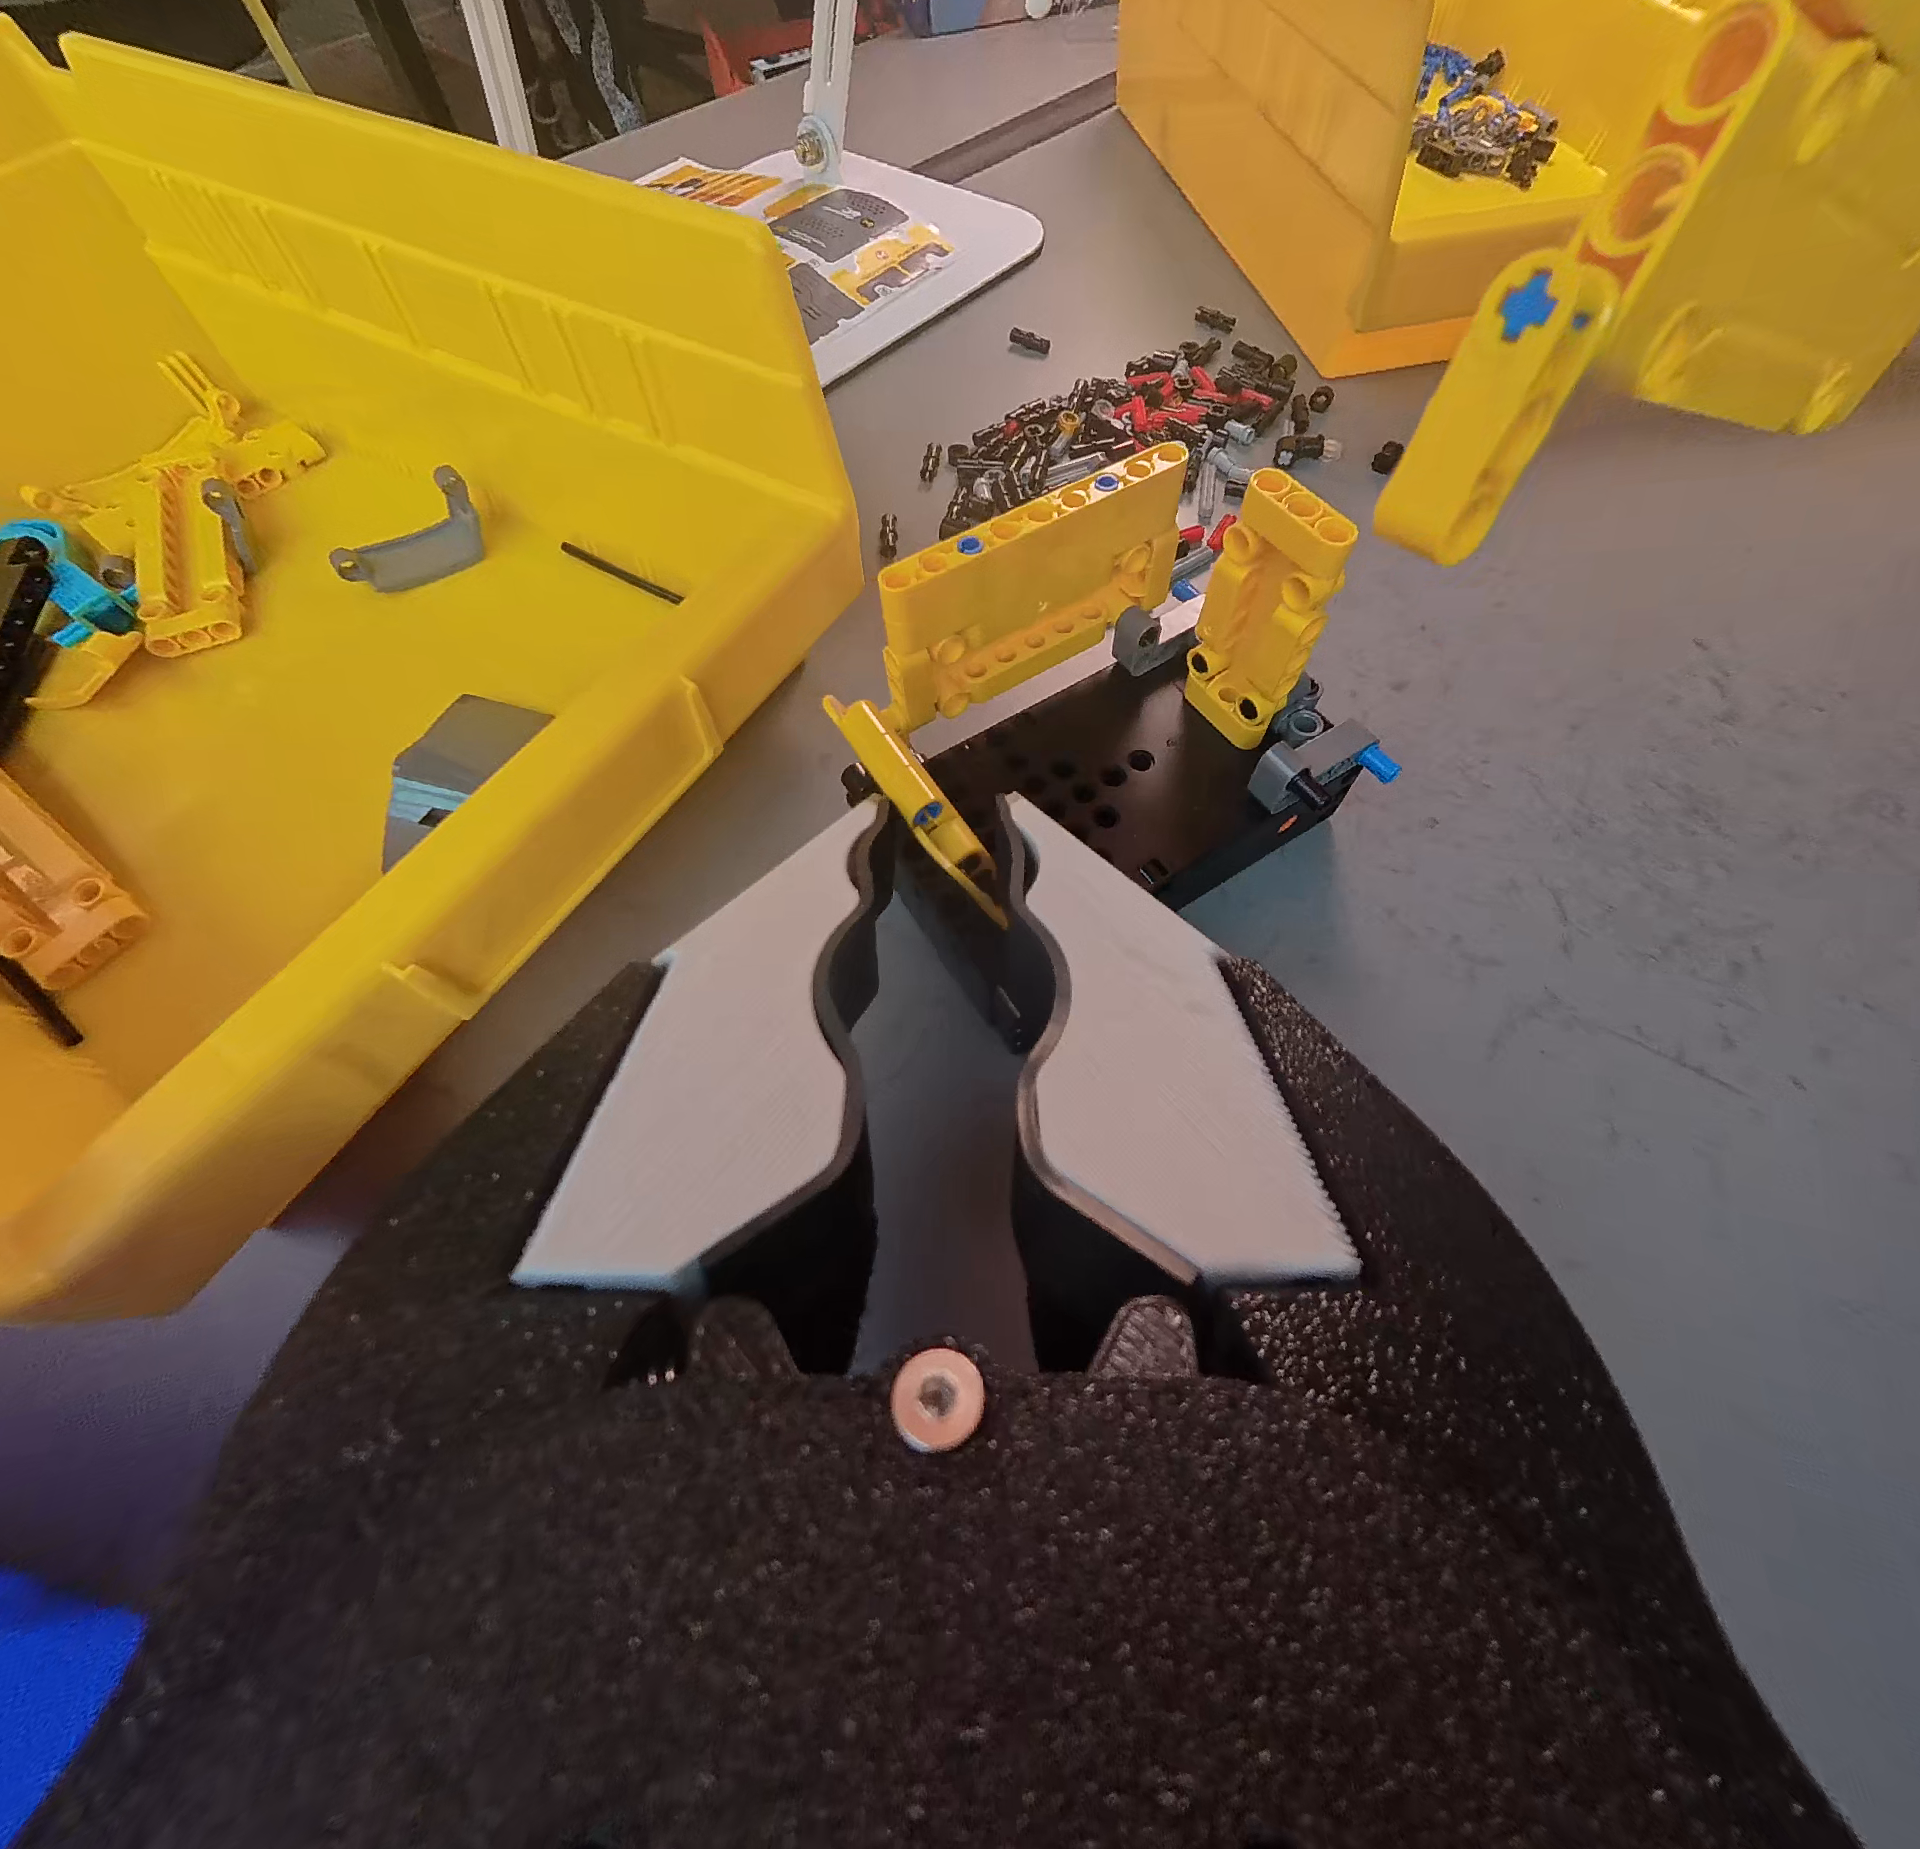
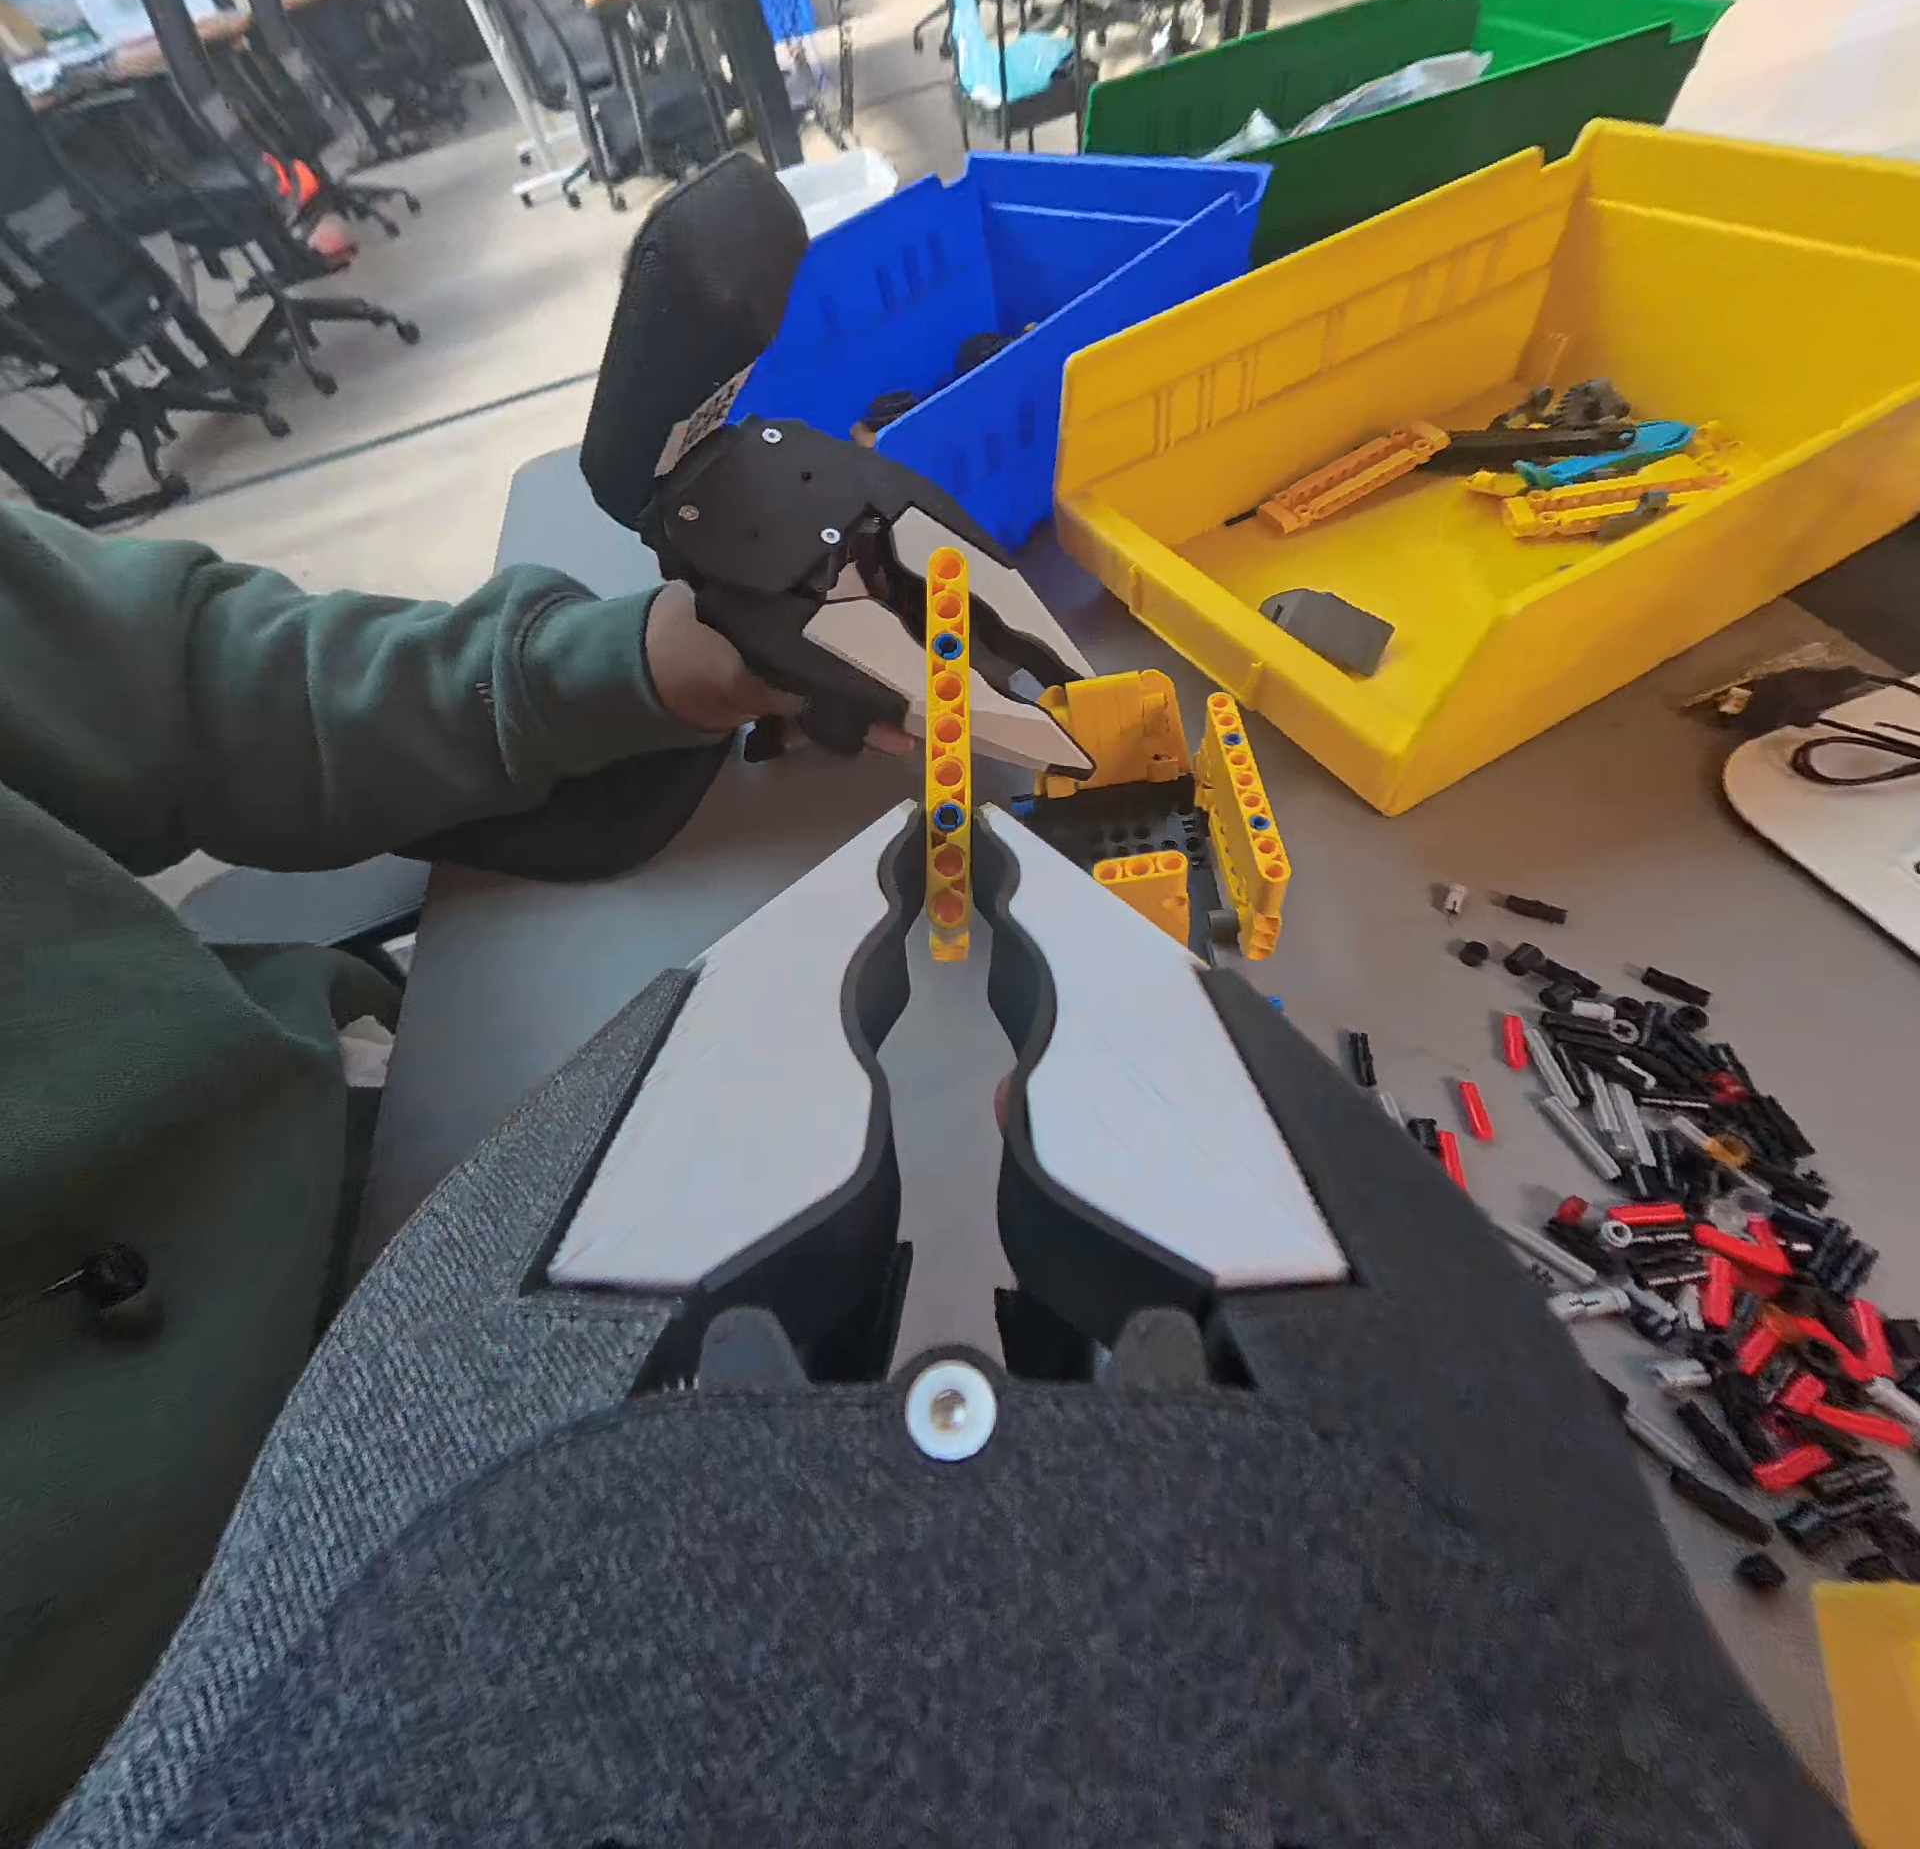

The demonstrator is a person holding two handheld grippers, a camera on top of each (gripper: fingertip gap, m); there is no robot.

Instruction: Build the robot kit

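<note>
The left gripper (image 1: 940, 843) had its fingers pinched on a small yellow plate (image 1: 914, 807) at the near corner of the half-built model (image 1: 1101, 677), which stood on its black perforated base (image 1: 1122, 791) on the grey bench (image 1: 1558, 864). The right gripper (image 2: 948, 812) pinched a long yellow beam (image 2: 948, 750) upright, just in front of the model and apart from it. The yellow bin (image 1: 623, 760) pressed close on the model's left, and loose pins (image 1: 1122, 428) lay scattered behind. Bare bench lay open to the right. The beam appeared poised above its seat, judging by its position.
</note>
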